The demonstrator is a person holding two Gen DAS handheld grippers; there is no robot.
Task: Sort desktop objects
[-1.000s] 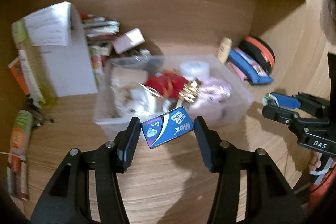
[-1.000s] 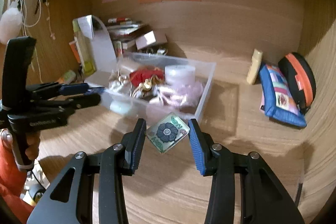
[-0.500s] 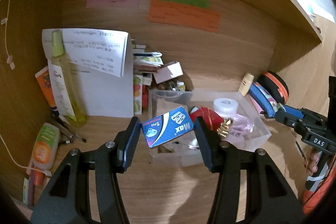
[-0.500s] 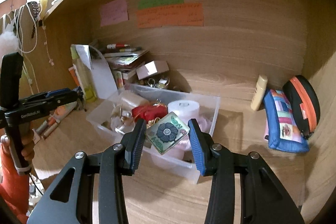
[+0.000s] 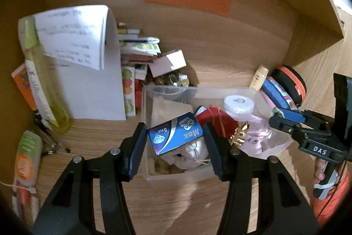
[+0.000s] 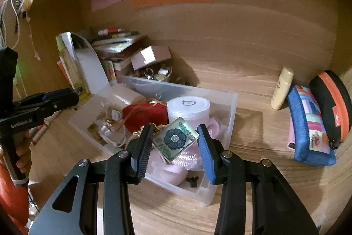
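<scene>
Releasing cleanly matters: the left claw [image 5: 175, 139] pinches a blue box [image 5: 175, 136] above the clear bin [image 5: 173, 177], the right claw [image 6: 175, 141] clamps a flower tile [image 6: 175, 139] over it too. Lower each first, then open gently.

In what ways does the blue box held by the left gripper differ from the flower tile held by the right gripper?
The blue box is an oblong printed carton with "Max" on it; the flower tile is a flat, glossy square with a dark flower. The box is tilted slightly, while the tile is turned like a diamond. Both are clamped between fingers above the clear bin.
</scene>
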